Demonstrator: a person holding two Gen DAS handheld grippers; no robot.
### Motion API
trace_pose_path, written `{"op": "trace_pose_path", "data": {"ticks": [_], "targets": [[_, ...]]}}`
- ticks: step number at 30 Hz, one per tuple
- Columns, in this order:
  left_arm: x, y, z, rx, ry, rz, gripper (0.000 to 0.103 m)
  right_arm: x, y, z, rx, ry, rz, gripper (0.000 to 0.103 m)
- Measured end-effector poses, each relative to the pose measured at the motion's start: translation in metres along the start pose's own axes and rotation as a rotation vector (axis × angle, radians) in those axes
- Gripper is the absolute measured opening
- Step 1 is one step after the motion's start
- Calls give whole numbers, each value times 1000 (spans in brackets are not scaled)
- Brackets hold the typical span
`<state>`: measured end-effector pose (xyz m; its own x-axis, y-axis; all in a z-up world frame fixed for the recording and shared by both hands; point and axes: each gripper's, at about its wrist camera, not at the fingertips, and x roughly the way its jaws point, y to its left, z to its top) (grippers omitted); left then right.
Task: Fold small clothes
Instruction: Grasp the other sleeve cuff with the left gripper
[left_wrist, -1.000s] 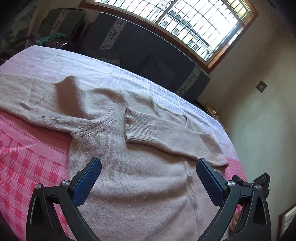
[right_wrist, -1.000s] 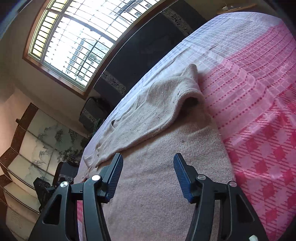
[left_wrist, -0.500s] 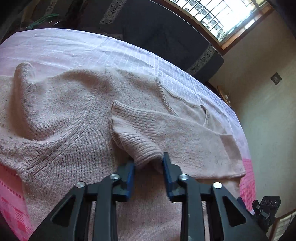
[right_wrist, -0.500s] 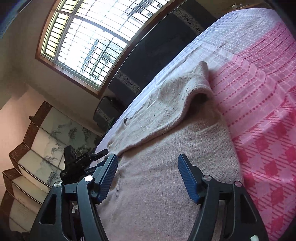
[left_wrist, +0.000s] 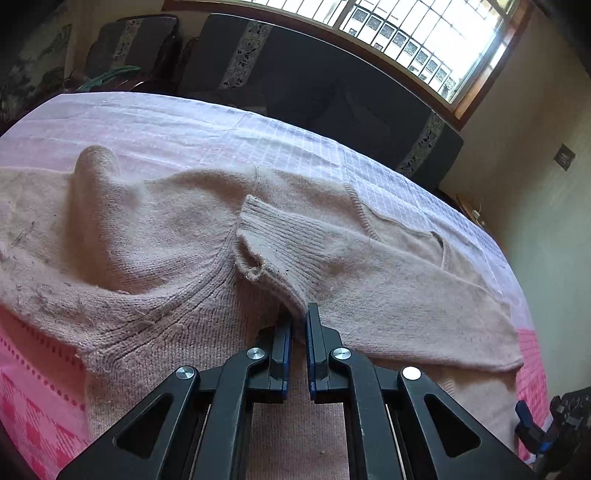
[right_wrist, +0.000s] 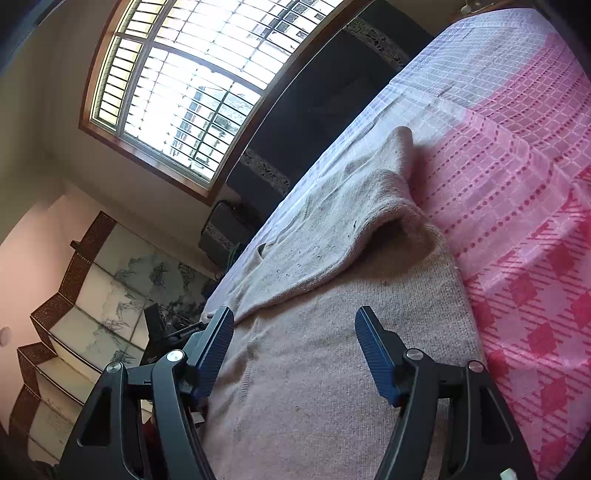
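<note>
Wool cuff nipped in my left tool, and only just.

The jumper (left_wrist: 192, 258) lies flat on the pink cloth (left_wrist: 221, 133), one sleeve (left_wrist: 332, 258) folded across its chest. My left tool (left_wrist: 299, 325) is pressed together on the sleeve's lower edge by the cuff (left_wrist: 255, 243); the bite looks thin, so the knit may slip out or drag the body along as I lift. My right tool (right_wrist: 293, 332) hangs spread over the hem end, holding nothing, so nothing pins the body down.

Black left gripper (left_wrist: 298, 325), blue-padded jaws, silver screws
</note>
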<state>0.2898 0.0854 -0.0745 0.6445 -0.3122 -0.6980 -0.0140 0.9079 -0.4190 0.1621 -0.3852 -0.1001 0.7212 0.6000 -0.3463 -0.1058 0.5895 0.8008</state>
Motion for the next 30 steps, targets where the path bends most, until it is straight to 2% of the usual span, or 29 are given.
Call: {"op": "trace_pose_path", "data": {"ticks": [8, 10, 12, 14, 16, 17, 19, 20, 21, 22, 27, 29, 30], "targets": [[-2, 5, -2, -23, -9, 12, 12, 0, 2, 9, 21, 8, -32, 68], [-2, 7, -2, -33, -9, -1, 13, -4, 9, 27, -6, -18, -82, 68], [-3, 10, -2, -46, -10, -16, 13, 0, 20, 51, -94, -16, -168, 65], [-3, 13, -2, -55, -10, -27, 13, 11, 27, 72, -185, -2, -224, 56], [-4, 13, -2, -58, -12, -31, 13, 35, 27, 88, -247, 87, -268, 37], [-3, 12, -2, -58, -12, -30, 13, 48, 25, 91, -271, 136, -280, 34], [-4, 13, -2, -59, -12, -31, 13, 69, 17, 92, -332, 212, -361, 27], [-3, 13, -2, -58, -13, -30, 13, 74, 9, 92, -329, 238, -403, 22], [-3, 13, -2, -59, -13, -31, 13, 74, 0, 91, -310, 254, -420, 10], [-4, 13, -2, -60, -13, -32, 13, 71, -6, 90, -298, 256, -416, 5], [-4, 13, -3, -61, -13, -33, 13, 60, -10, 87, -277, 296, -399, 4], [-4, 13, -3, -63, -13, -35, 13, 54, -9, 95, -262, 251, -387, 8], [-4, 13, -3, -62, -13, -34, 13, 52, -6, 103, -256, 218, -373, 13]]}}
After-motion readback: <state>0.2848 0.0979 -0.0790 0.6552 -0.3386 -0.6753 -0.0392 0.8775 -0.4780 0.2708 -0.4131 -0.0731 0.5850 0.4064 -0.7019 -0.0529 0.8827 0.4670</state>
